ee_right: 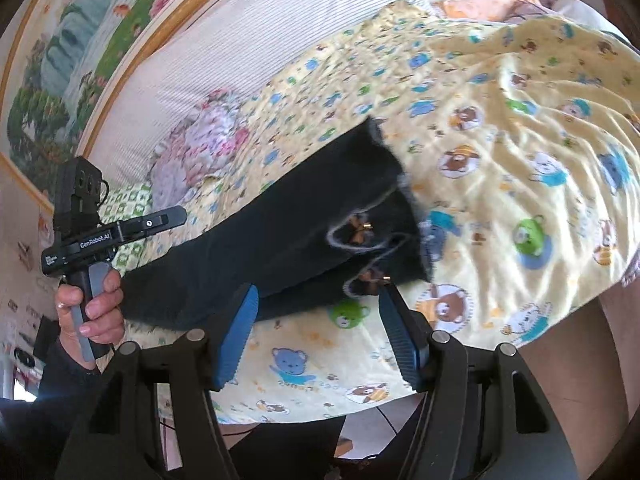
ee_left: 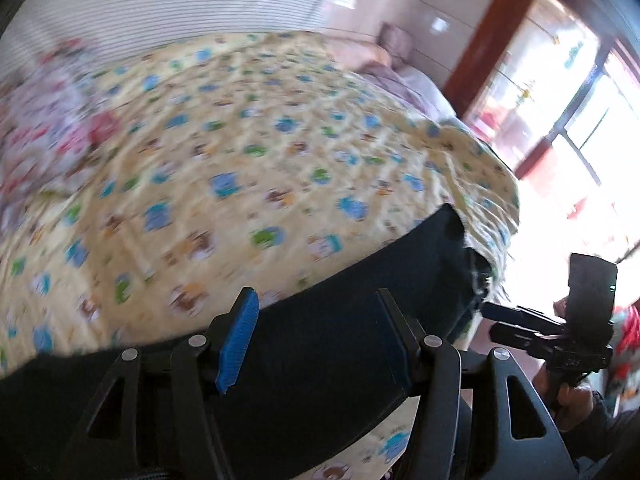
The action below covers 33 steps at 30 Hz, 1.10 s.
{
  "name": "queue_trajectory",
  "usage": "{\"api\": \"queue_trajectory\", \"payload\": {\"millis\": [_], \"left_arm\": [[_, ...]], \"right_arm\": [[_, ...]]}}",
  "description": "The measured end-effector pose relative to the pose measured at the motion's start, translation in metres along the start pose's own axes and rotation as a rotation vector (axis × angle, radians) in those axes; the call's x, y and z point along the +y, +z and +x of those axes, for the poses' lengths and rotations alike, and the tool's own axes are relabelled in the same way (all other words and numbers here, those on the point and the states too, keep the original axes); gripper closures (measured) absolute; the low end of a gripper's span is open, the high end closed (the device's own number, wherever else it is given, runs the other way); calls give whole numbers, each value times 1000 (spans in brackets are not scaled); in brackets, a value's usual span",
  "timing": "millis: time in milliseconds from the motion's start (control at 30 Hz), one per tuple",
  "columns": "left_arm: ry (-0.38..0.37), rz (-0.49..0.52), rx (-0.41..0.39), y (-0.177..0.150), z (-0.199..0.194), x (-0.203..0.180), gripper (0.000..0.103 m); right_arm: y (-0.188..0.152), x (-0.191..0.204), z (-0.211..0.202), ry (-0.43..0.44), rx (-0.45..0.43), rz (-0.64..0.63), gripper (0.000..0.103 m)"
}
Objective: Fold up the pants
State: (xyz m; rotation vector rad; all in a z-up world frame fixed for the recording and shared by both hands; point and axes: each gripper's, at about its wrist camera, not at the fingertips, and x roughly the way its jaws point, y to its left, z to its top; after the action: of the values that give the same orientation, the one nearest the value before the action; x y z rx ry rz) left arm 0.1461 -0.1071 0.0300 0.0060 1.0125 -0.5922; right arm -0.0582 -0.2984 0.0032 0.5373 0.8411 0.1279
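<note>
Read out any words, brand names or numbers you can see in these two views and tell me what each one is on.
"GenRobot.AI": white lettering on the side of the left hand-held gripper, seen in the right wrist view.
A smaller white mark at the rear end of that same body: too small to read.
Small lettering under the bear prints on the yellow bedsheet: too blurred to read.
Nothing legible in the left wrist view.

A bed covered by a yellow sheet printed with cartoon bears filled the room, with a flowered quilt bunched beside a white striped headboard. A framed landscape painting hung above it. Bright daylight poured through a red-framed window, washing out the view.
</note>
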Motion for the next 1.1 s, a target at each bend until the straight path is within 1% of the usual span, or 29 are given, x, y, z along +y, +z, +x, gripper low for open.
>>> {"api": "queue_trajectory", "payload": {"millis": [133,267,433,533,667,733,767,800,867,900,933,967,1000,1100], "left_arm": [[-56,102,60,21,24,-21,42],[-93,210,124,36,49,-37,42],[-140,269,213,49,80,-48,42],[-159,309,256,53,98,-58,42],[-207,345,330,57,123,-75,43],[-222,360,357,57,134,-82,46],[-233,366,374,56,140,-86,49],[-233,370,386,55,145,-88,54],[-237,376,388,54,149,-91,65],[-263,373,381,54,146,-92,78],[-270,369,374,54,144,-92,85],[-268,367,360,53,141,-92,87],[-267,368,348,51,138,-92,90],[-289,344,294,48,122,-86,92]], "right_arm": [[-3,-16,-2,21,-19,90,39],[-5,-31,-4,34,-58,176,39],[-2,-39,-4,90,-97,244,39],[0,-40,1,111,-99,266,39],[0,-45,2,148,-125,314,39],[0,-48,2,162,-138,327,40],[0,-49,2,164,-143,330,43],[0,-49,2,165,-147,329,50],[3,-53,4,167,-149,322,55],[4,-53,5,166,-151,319,61],[4,-54,9,161,-146,317,66],[5,-54,12,161,-137,319,75],[5,-54,14,167,-132,321,82],[5,-45,10,179,-144,284,86]]}}
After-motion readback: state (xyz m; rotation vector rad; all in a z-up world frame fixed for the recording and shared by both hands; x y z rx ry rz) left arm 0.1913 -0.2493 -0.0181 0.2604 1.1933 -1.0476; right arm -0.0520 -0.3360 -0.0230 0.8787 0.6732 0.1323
